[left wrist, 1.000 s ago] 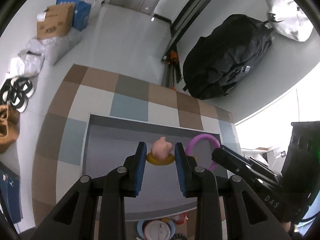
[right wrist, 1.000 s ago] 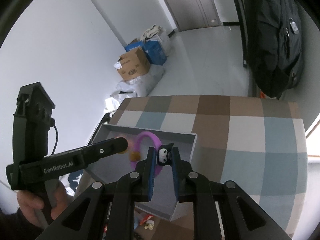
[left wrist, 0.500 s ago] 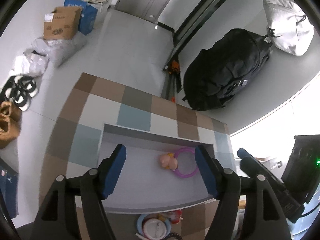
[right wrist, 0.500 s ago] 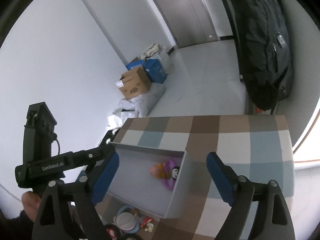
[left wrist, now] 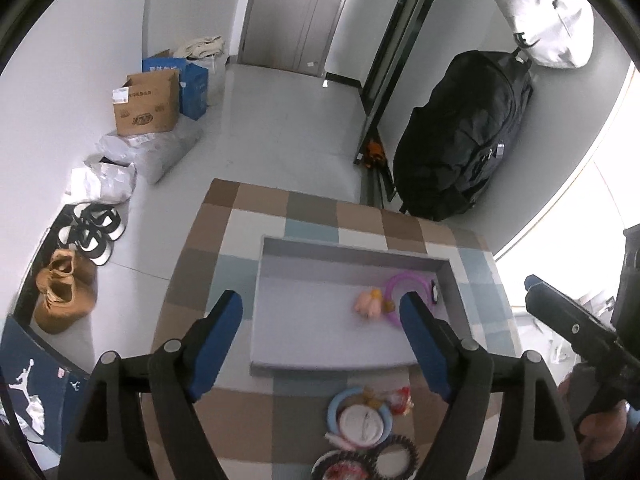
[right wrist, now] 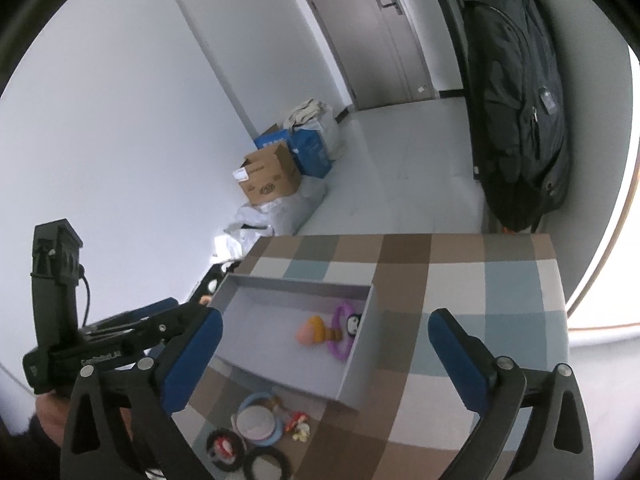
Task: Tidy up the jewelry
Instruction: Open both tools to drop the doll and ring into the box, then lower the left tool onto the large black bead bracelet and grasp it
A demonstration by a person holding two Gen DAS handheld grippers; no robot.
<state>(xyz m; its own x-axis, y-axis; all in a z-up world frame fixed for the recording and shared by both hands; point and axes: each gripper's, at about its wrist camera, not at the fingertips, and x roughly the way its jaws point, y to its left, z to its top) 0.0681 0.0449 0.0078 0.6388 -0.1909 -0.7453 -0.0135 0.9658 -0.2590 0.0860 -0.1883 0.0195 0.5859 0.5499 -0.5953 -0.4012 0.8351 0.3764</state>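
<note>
Both my grippers have pulled up and back from the grey tray (left wrist: 260, 312) since a second ago, jaws just opening as they left. My left gripper (left wrist: 320, 312) stands wide apart with nothing between its pads; my right gripper (right wrist: 324, 340) is spread as wide, also empty. What they carried now lies loose in the tray's right end: the pink figure ring (left wrist: 366, 303) on its yellow band, touching the purple bracelet (left wrist: 404, 286) with its small black-and-white charm (right wrist: 352, 324). Two pieces are sorted, I judge. Left to do: the blue-rimmed round piece (left wrist: 360, 420), the black toothed rings (right wrist: 266, 462) and the small red and yellow trinkets (right wrist: 298, 426), all on the checked tablecloth (right wrist: 460, 292) just in front of the tray. Beyond the table lie a pale floor, a cardboard box (left wrist: 146, 108), shoes (left wrist: 90, 232) and a black bag (left wrist: 460, 140) against the wall.
</note>
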